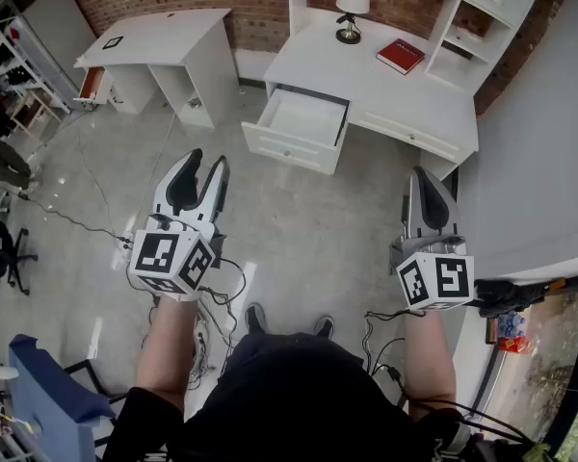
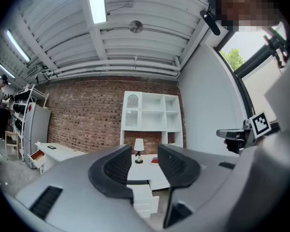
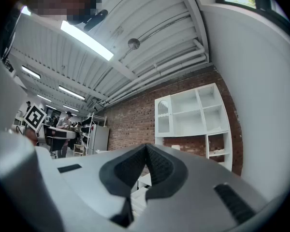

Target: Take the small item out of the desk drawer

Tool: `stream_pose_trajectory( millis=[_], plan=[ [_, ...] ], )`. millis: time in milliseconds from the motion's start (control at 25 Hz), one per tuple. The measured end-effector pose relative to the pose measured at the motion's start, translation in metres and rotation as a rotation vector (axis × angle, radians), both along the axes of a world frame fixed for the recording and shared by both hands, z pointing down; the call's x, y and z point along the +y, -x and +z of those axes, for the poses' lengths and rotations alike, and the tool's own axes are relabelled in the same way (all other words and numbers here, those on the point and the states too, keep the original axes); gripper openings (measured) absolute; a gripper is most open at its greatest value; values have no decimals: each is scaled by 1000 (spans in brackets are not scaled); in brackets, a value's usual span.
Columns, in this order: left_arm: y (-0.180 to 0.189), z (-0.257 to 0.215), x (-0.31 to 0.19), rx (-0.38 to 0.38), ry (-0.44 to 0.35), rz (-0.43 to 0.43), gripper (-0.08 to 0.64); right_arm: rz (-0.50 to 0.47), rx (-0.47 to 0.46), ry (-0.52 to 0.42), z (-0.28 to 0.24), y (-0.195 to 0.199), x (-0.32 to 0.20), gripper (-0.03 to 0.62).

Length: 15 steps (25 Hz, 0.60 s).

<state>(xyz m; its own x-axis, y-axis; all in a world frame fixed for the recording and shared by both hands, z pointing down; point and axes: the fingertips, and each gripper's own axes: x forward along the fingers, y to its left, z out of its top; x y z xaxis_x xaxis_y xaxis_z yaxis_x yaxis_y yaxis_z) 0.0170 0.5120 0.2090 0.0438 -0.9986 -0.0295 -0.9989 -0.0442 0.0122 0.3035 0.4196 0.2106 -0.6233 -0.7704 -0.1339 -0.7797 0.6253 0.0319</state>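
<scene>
The white desk (image 1: 385, 89) stands ahead with its drawer (image 1: 299, 128) pulled out over the floor. The drawer's inside looks white, and I see no small item in it from the head view. My left gripper (image 1: 208, 162) is held above the floor short of the drawer, jaws open and empty. My right gripper (image 1: 422, 173) hovers to the right near the desk's corner, jaws shut on nothing. Between the jaws of the left gripper (image 2: 147, 166) the desk and drawer (image 2: 145, 197) show far off. The right gripper (image 3: 146, 149) has its pads pressed together.
A lamp (image 1: 352, 3) and a red book (image 1: 400, 56) sit on the desk top, under white shelves (image 1: 482, 8). A second white desk (image 1: 159, 51) stands at the left. Cables (image 1: 96, 200) trail over the floor. A blue chair (image 1: 48, 402) is at the lower left.
</scene>
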Motion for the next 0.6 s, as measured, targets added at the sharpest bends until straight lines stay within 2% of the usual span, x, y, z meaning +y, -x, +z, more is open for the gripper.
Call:
stream_pose_trajectory(
  millis=[200, 440, 600],
  plan=[
    [54, -5, 10, -30, -5, 2, 167, 35, 9, 2, -6, 43, 13, 0],
    [94, -2, 7, -6, -13, 16, 167, 45, 28, 9, -5, 84, 15, 0],
    [126, -7, 8, -2, -31, 40, 167, 73, -16, 8, -13, 112, 16, 3]
  ],
)
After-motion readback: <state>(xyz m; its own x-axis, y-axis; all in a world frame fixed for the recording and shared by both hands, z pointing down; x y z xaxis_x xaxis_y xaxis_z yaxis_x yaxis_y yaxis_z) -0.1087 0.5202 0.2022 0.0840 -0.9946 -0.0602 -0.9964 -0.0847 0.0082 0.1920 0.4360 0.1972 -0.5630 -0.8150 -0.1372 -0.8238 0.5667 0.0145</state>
